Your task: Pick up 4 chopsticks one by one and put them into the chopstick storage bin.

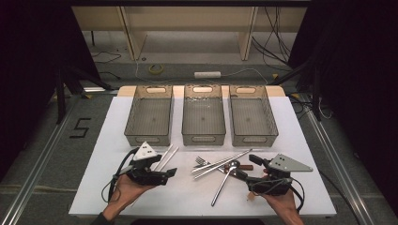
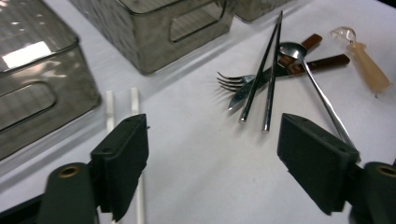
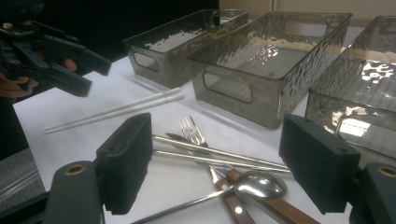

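A pile of cutlery lies on the white table (image 1: 155, 197): two metal chopsticks (image 1: 220, 163), a fork (image 1: 202, 161), a long spoon (image 1: 223, 182) and wooden-handled pieces (image 1: 244, 167). Two white chopsticks (image 1: 165, 157) lie apart at the left. My left gripper (image 1: 171, 172) is open just right of the white chopsticks (image 2: 135, 105), its jaws facing the fork (image 2: 232, 82) and metal chopsticks (image 2: 261, 79). My right gripper (image 1: 246, 168) is open at the right end of the pile, low over the spoon (image 3: 254, 184) and metal chopsticks (image 3: 210, 153). Nothing is held.
Three grey see-through bins (image 1: 150, 115) (image 1: 203, 115) (image 1: 251, 115) stand in a row at the back of the table, their handle cut-outs facing me. A pale amber plastic utensil (image 2: 369, 70) lies right of the pile. Bare table lies between the grippers.
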`<act>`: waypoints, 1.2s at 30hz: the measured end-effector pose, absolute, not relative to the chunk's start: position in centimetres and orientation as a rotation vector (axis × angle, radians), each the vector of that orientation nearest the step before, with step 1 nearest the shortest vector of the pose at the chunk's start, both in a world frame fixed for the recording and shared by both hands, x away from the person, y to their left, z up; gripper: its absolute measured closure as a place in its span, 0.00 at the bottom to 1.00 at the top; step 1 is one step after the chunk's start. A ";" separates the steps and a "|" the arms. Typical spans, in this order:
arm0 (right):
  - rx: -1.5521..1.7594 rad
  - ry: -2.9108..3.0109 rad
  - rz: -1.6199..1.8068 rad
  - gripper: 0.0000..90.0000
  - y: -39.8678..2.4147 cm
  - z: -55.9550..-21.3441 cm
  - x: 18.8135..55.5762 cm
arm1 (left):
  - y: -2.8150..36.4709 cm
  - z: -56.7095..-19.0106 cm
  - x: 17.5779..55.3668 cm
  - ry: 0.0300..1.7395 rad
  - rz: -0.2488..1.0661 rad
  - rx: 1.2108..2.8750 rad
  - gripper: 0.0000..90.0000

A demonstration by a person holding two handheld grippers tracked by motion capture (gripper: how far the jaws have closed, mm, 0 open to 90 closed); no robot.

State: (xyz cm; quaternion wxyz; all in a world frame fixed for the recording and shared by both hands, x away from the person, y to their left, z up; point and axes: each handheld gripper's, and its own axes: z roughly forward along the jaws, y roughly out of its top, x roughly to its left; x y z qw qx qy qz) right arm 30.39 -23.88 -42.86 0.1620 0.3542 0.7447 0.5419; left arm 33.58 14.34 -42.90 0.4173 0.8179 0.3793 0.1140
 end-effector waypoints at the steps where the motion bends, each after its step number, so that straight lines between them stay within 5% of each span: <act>1: 1.009 2.127 1.547 0.30 -23.8 -42.9 30.4 | 14.1 -42.9 33.7 0.943 0.281 2.063 0.31; 36: 1.014 2.141 1.527 0.31 -23.9 -42.8 30.3 | 6.8 -46.1 37.9 0.744 0.151 2.429 0.73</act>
